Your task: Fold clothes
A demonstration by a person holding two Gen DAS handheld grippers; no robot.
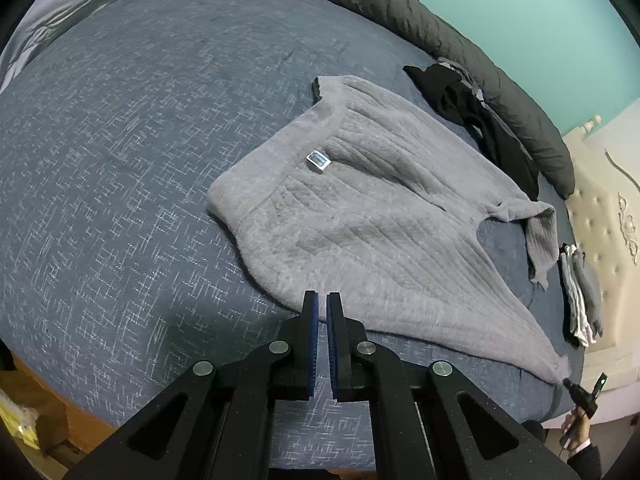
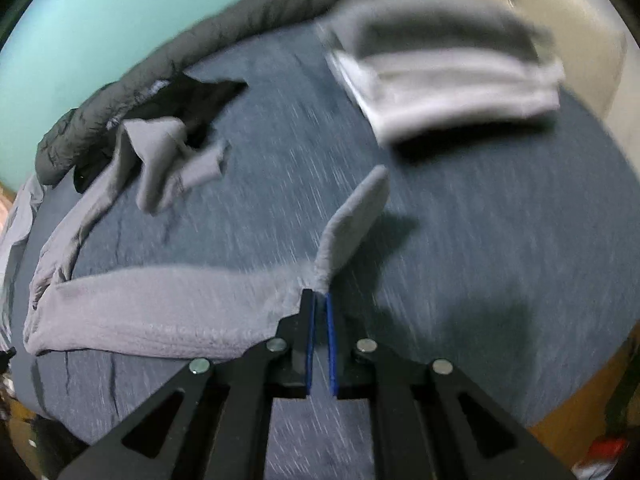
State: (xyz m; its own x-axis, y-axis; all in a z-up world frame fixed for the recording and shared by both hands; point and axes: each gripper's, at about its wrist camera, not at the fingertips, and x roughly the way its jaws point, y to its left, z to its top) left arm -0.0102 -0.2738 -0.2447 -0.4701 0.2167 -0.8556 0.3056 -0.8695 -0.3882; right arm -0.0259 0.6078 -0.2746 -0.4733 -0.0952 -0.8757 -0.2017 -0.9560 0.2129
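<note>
Your left gripper (image 1: 322, 300) hangs just over the near hem of the grey sweater (image 1: 360, 216), its jaws drawn together to a narrow slit with no cloth between them. The sweater lies spread flat on the blue bed (image 1: 120, 140), collar end towards you, a small label (image 1: 319, 161) showing near the neckline. One sleeve runs out to your right, where your right gripper (image 2: 318, 300) has its jaws closed tight on the cuff; the cuff's end stands up past the fingertips while the sleeve trails off to the left across the bed. The other sleeve lies bunched at the far side, next to a black garment (image 1: 472, 116). A stack of folded clothes (image 2: 452, 80) sits by the cream headboard (image 1: 608, 208), well apart from the sweater; it is blurred in the right wrist view. A dark quilt (image 1: 440, 28) is rolled along the bed's far edge under the teal wall (image 1: 520, 8).
</note>
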